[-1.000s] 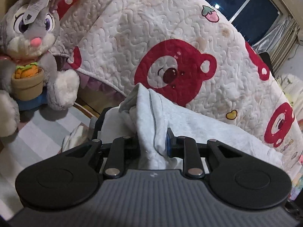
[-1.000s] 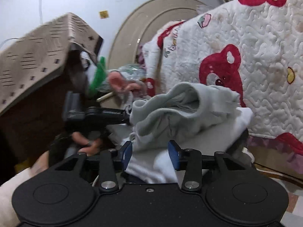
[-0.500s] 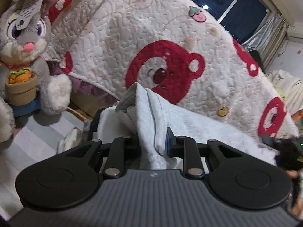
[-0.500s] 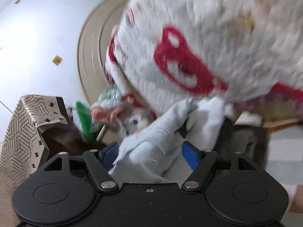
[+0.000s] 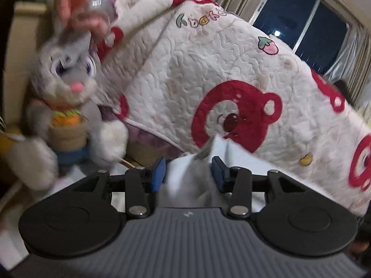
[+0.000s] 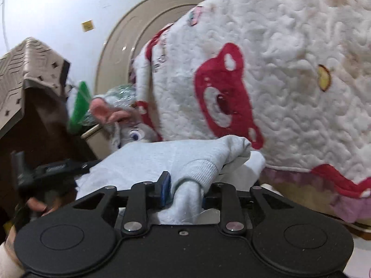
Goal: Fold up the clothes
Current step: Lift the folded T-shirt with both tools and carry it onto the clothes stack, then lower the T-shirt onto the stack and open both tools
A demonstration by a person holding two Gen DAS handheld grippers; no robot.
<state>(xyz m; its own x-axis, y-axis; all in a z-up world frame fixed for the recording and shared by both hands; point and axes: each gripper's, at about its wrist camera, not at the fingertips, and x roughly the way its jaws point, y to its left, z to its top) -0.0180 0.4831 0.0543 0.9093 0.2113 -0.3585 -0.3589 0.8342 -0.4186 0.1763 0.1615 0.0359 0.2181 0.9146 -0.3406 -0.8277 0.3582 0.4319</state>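
Your left hand-held gripper (image 5: 188,171) has let go: its blue pads, which pinched a bunch of the garment (image 5: 192,180) half a second ago, now stand apart, with the grey cloth lying loose between them and no pad pressing it. The view is smeared, so that hand is moving.

Your right hand-held gripper (image 6: 185,191) has gone the other way. Its jaws were spread around the cloth a moment back; now they are closed on a ribbed cuff or hem of the garment (image 6: 176,159), which drapes away toward 11 o'clock, where the other tool shows dark at 9 o'clock.

The garment itself sits low in both views, heaped in front of the quilt (image 5: 231,74) with the red bears; what it rests on is hidden. The plush rabbit (image 5: 69,106) sits at 9 o'clock in the left view.

So the hold has passed from left to right. You likely have a free left hand to take a new corner, while the right anchors the cuff. The fold looks early: the cloth is still bunched, not flat.
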